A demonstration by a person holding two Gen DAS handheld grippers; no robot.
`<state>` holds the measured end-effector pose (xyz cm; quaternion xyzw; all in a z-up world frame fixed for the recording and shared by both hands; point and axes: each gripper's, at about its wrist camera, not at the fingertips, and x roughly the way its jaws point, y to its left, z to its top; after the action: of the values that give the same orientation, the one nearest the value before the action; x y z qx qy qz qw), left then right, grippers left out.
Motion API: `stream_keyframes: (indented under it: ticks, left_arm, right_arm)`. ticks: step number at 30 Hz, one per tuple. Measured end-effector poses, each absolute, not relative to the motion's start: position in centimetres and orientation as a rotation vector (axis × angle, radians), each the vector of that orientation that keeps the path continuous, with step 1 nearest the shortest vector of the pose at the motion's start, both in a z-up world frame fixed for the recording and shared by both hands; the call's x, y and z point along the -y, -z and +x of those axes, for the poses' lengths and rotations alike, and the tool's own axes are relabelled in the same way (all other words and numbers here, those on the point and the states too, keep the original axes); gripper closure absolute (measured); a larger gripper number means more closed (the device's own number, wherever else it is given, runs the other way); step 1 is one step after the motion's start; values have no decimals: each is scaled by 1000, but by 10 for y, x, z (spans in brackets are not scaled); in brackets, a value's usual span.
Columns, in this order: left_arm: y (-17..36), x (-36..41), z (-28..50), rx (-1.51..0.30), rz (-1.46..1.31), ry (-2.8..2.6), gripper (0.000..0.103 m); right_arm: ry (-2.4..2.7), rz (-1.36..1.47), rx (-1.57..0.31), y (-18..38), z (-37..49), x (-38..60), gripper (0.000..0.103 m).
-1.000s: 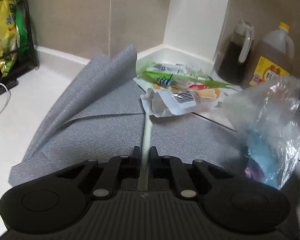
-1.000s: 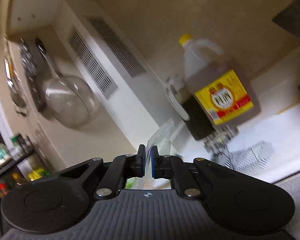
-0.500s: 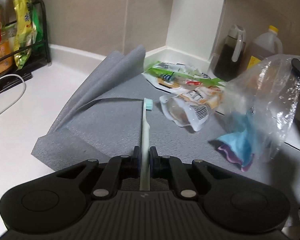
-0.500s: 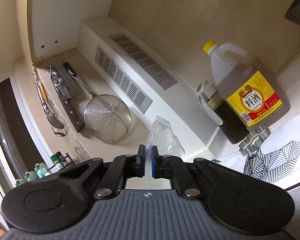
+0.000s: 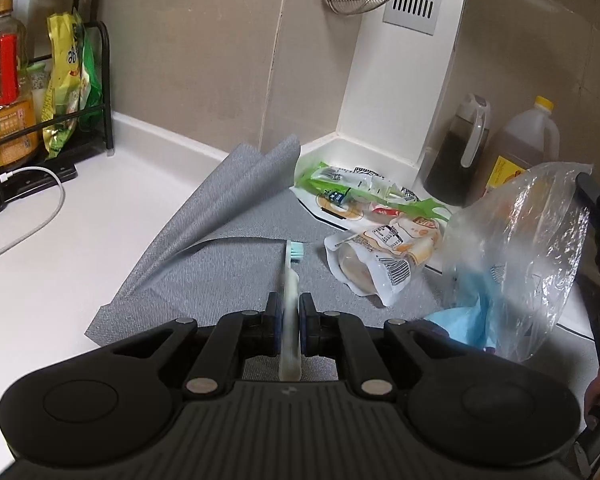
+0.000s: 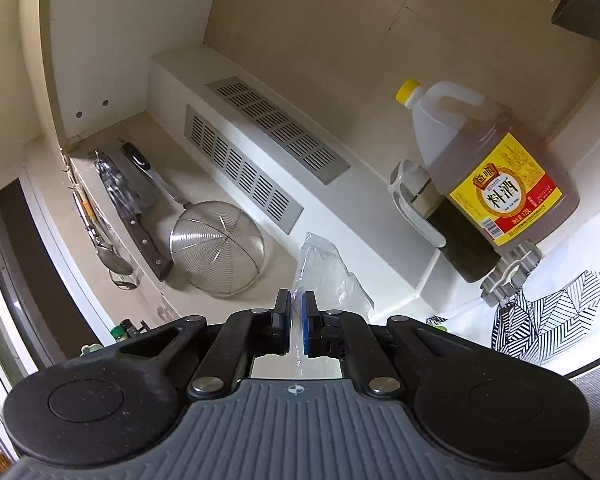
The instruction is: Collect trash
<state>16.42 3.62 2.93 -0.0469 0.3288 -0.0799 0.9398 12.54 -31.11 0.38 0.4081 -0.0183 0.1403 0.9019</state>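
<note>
The toothbrush (image 5: pixel 289 280) has come up off the grey mat (image 5: pixel 228 280) and the view has pulled back, so it seems ready to go into the plastic bag (image 5: pixel 516 256), right of the mat. The left gripper (image 5: pixel 289 320) is clamped on the toothbrush handle. The right gripper (image 6: pixel 296 320) pinches the bag's edge, holding it up beside the wrappers (image 5: pixel 380 256).

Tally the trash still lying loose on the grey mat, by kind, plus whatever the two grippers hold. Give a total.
Snack and food wrappers on the mat: 2, green wrapper, bun wrapper
Toothbrush in left gripper: 1
Clear plastic bag in right gripper: 1
Total: 4
</note>
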Motion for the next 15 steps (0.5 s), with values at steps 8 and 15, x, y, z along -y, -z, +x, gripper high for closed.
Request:
stream_keyframes:
  ticks: [8, 15]
  left_arm:
    - [-7, -25, 175, -755, -47, 191, 88]
    - [12, -15, 210, -798, -13, 178, 64]
  right_arm:
    - [-259, 872, 78, -6, 119, 321, 97]
    - [-215, 886, 53, -3, 121, 324, 96]
